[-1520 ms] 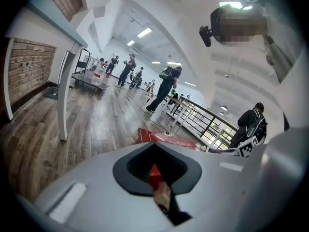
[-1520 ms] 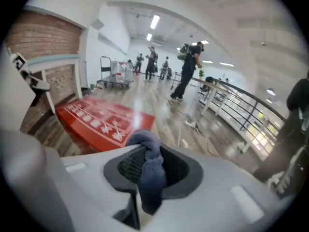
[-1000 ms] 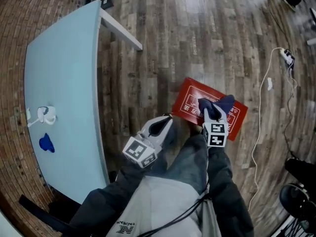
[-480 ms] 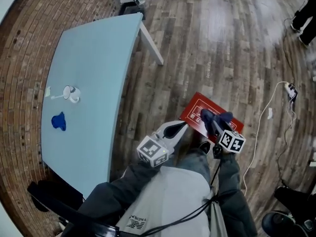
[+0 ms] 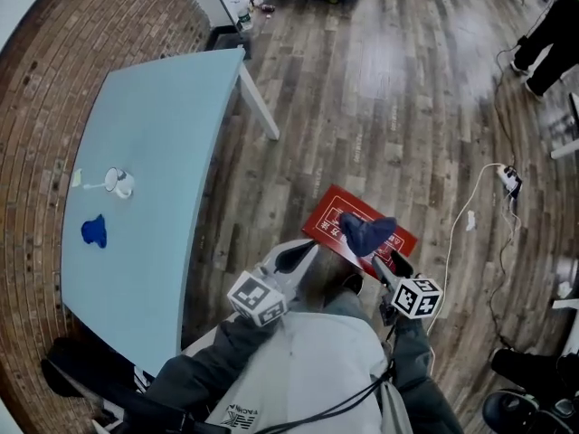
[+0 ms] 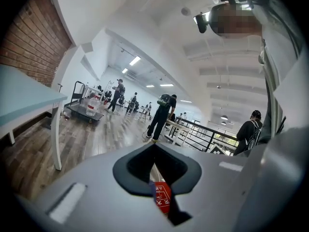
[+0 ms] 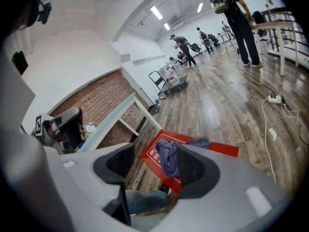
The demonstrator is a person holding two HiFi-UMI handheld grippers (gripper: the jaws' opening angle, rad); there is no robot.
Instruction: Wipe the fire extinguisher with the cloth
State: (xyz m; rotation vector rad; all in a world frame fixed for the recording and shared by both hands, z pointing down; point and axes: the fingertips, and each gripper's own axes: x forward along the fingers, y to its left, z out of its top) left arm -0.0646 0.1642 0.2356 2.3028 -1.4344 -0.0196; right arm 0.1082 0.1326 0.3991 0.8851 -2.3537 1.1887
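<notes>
A flat red box (image 5: 324, 213) with white print lies on the wooden floor, and a dark blue cloth (image 5: 366, 233) is bunched on top of it. My right gripper (image 5: 384, 262) hovers just on the near side of the cloth, open and empty. Between its spread jaws in the right gripper view (image 7: 154, 168), the cloth (image 7: 169, 156) sits further off on the red box (image 7: 217, 149). My left gripper (image 5: 303, 250) hangs to the left of the box, shut with nothing in it. A sliver of the red box (image 6: 162, 198) shows through its narrow slit (image 6: 155, 170).
A light blue table (image 5: 154, 152) stands at the left against a brick wall, with a blue object (image 5: 93, 231) and a small white item (image 5: 116, 182) on it. A white cable and power strip (image 5: 507, 179) lie on the floor at right. People stand far off.
The right gripper has let go of the cloth, which stays on the red box. Both grippers have lifted away from the floor, and the head view has risen.
</notes>
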